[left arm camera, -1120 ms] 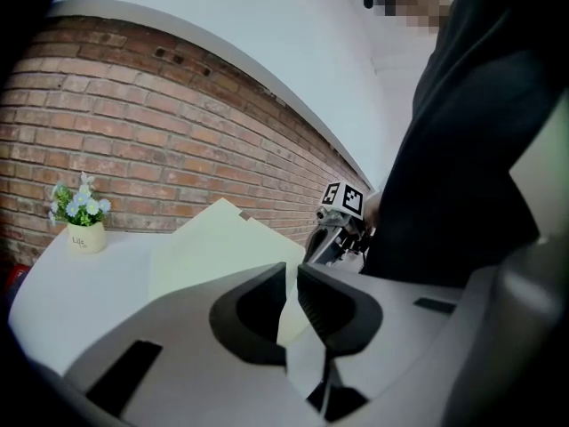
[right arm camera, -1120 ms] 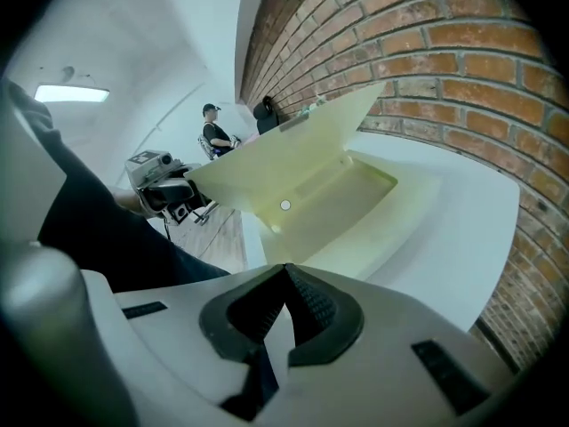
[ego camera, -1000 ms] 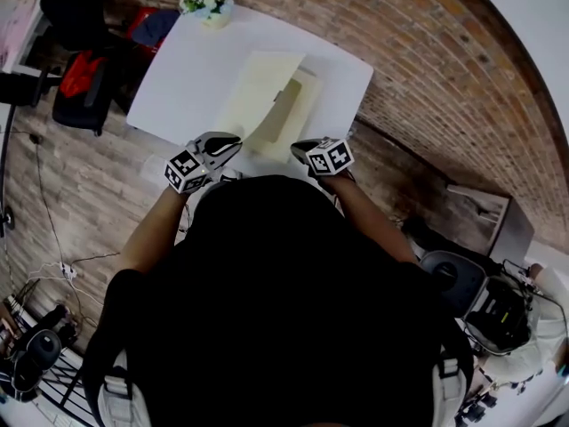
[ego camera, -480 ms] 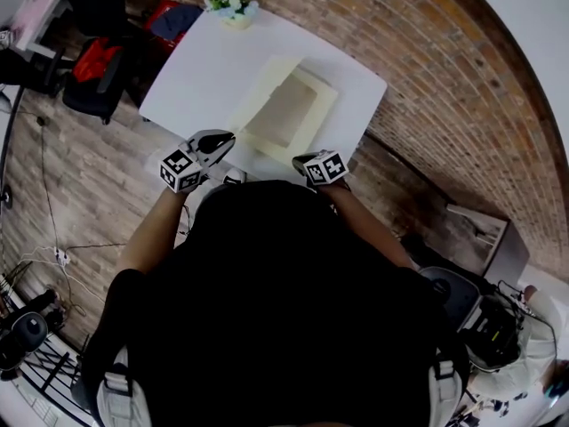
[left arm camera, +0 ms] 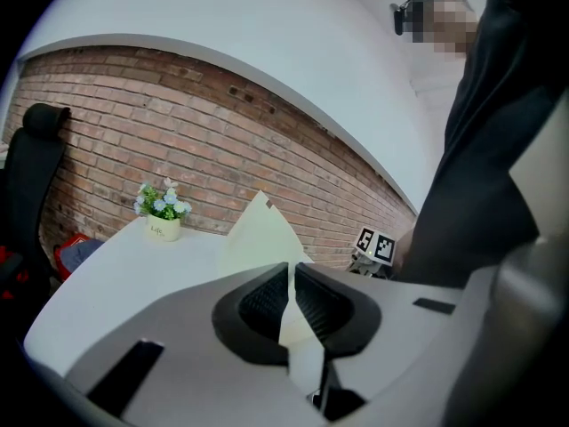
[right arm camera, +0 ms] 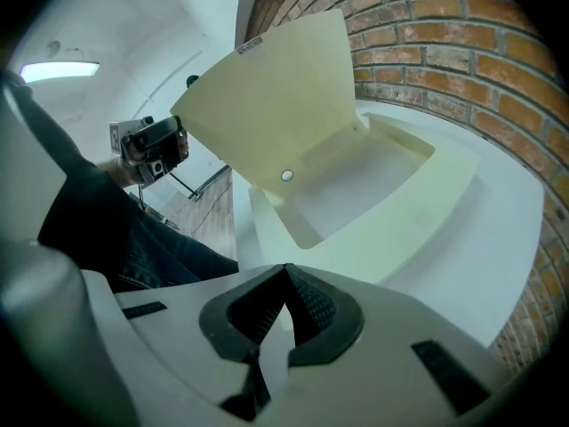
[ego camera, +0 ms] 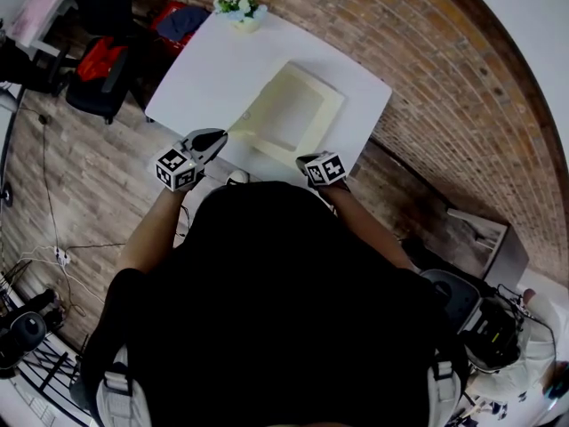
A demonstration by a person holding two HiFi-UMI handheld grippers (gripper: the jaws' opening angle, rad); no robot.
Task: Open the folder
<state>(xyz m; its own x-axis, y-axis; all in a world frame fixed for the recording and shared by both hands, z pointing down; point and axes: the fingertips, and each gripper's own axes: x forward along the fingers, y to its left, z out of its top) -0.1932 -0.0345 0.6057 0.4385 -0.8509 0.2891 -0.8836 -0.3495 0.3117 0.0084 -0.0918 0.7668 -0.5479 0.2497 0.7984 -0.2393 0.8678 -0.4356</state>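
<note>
A cream folder [ego camera: 298, 105] lies open on the white table [ego camera: 209, 69]; its shallow inside [right arm camera: 356, 176] shows. Its cover [right arm camera: 276, 105] stands up on the left side, raised at a slant. My left gripper [ego camera: 216, 135] is off the table's near left edge, shut on the cover's edge [left arm camera: 258, 234], and a thin cream sheet runs between its pads [left arm camera: 291, 274]. My right gripper [ego camera: 308, 157] sits at the folder's near right corner, its jaws [right arm camera: 284, 274] meeting at the tips. Whether they pinch the folder's rim I cannot tell.
A small pot of flowers [ego camera: 240, 9] stands at the table's far corner. A black chair with red bags [ego camera: 89, 60] is on the brick floor to the left. A brick wall [left arm camera: 267, 149] runs behind the table.
The cover has swung from over the folder to its left side, baring the inside. My left gripper has moved left with it; the right one has sunk slightly.
</note>
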